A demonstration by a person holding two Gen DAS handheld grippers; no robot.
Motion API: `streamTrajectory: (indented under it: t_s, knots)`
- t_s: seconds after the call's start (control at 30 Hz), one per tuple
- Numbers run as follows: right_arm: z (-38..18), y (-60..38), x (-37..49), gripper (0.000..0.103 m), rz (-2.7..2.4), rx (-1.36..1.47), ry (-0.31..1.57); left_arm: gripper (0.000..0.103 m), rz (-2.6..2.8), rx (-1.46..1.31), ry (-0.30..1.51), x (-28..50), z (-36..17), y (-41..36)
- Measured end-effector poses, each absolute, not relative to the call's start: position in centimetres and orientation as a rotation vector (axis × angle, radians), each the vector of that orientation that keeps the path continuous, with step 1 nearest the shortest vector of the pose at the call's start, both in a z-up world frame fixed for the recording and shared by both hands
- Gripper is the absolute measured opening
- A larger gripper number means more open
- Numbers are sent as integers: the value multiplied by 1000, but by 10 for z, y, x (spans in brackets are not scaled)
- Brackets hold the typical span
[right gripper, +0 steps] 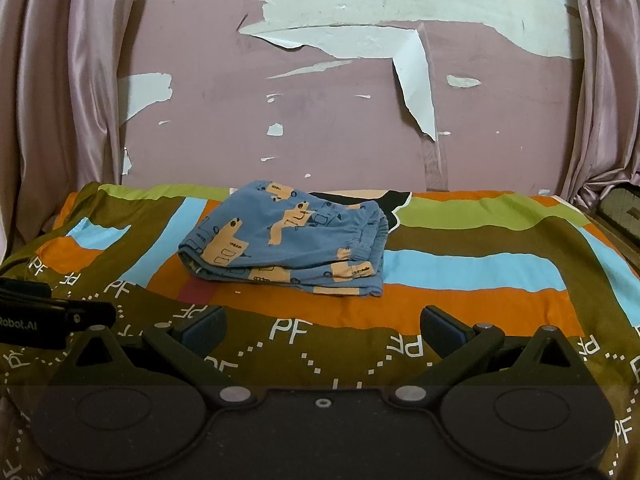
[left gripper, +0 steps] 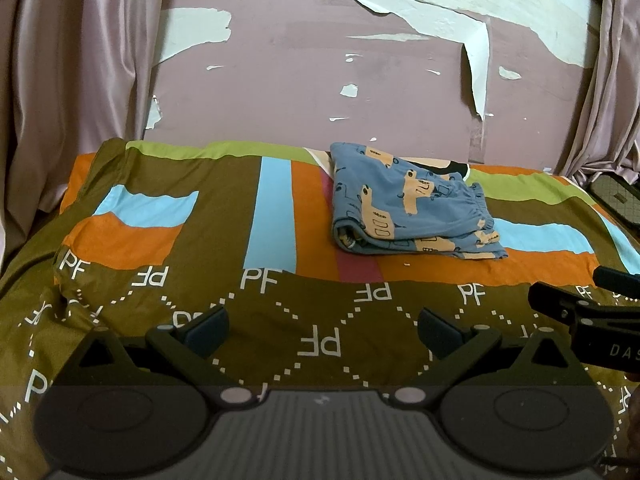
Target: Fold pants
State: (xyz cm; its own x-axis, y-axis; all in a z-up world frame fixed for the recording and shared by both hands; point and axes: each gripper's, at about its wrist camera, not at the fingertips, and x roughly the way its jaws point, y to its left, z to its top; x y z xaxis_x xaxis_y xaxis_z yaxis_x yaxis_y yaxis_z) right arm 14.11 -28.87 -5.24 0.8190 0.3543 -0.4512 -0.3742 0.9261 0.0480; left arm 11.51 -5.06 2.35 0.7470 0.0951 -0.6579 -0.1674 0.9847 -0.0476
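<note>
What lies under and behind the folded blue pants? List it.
Under the folded blue pants lies the striped bedsheet. Behind them a black and cream cloth pokes out; most of it is covered, so I cannot identify it. Beyond is the peeling pink wall.

I am seeing the blue pants [left gripper: 412, 204] with tan car prints lying folded into a compact stack on the striped bed [left gripper: 280, 208], waistband facing right.
</note>
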Motion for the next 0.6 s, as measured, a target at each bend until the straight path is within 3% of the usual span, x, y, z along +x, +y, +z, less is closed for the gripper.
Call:
streamTrajectory:
  t_s: [0.6]
  knots:
    - [-53, -288, 142, 102, 390, -48, 485, 103, 149, -130, 724, 115, 23, -52]
